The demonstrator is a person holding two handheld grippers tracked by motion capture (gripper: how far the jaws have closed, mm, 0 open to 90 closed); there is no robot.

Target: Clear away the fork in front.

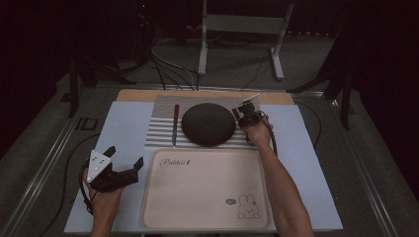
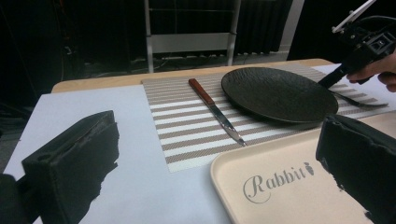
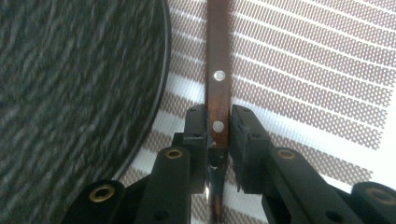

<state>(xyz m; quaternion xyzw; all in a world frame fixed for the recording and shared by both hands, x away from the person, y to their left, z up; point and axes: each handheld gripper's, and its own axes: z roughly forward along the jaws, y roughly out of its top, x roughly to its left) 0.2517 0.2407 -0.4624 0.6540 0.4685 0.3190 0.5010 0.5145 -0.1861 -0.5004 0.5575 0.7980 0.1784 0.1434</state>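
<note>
the right gripper (image 3: 218, 123) has its fingers (image 3: 245, 128) clamped on the wooden handle of a utensil (image 3: 218, 79) lying on the striped placemat (image 1: 163, 131) just beside the dark plate (image 1: 208, 123). a knife (image 1: 175, 124) lies on the placemat at the plate's other side. the left gripper (image 1: 121, 160) hovers with fingers apart and empty, beside the cream tray (image 1: 207, 217) on the counter (image 1: 123, 128).

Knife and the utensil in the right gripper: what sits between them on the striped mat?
The black plate lies between the knife and the wooden-handled utensil held in the right gripper; the high view shows it.
</note>
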